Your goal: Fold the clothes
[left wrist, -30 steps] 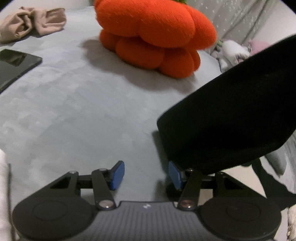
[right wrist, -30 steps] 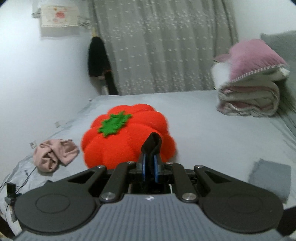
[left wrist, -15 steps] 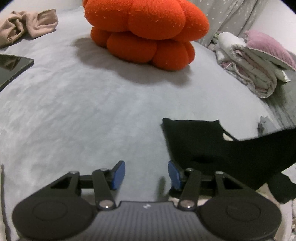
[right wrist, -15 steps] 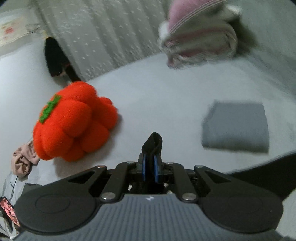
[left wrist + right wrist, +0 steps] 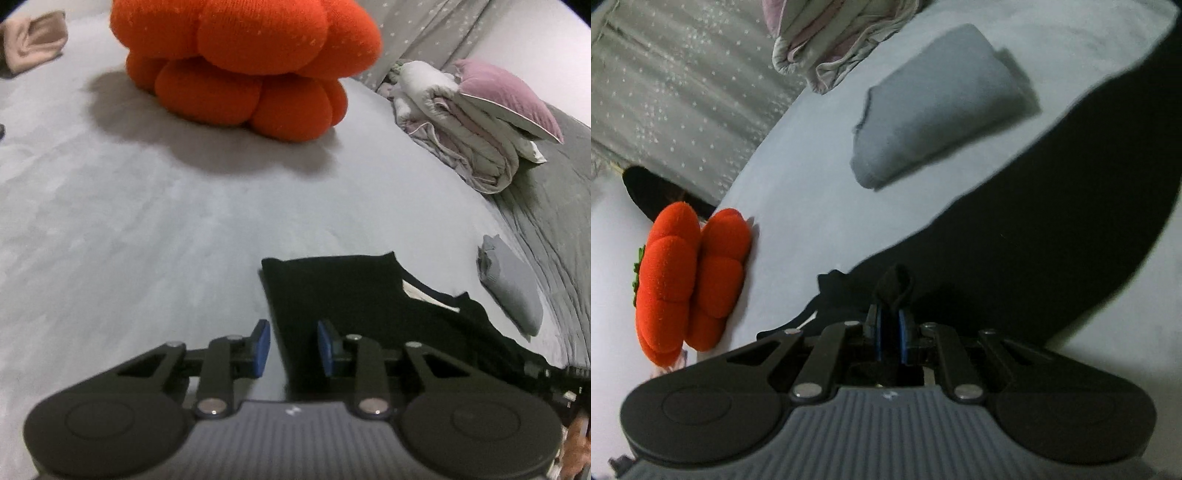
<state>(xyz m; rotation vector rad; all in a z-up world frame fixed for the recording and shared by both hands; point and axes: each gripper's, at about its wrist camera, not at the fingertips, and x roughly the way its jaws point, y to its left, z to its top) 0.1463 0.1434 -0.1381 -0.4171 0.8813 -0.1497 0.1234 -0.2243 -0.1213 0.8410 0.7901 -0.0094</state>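
Note:
A black garment lies spread on the grey bed, its left edge running down between my left gripper's blue pads. The jaws of my left gripper are closing, with a gap still showing on either side of that edge. In the right wrist view the same black garment stretches off to the right. My right gripper is shut on a small bunched fold of it, low over the bed and tilted.
An orange pumpkin cushion sits at the far side of the bed. A folded grey cloth lies right of the garment. A stack of bedding with a pink pillow stands far right, and a pink cloth far left.
The black garment, hanging in the air before, has come down flat onto the bed. My right gripper has dropped and rolled with it. My left jaws have narrowed and shifted onto the garment's left edge.

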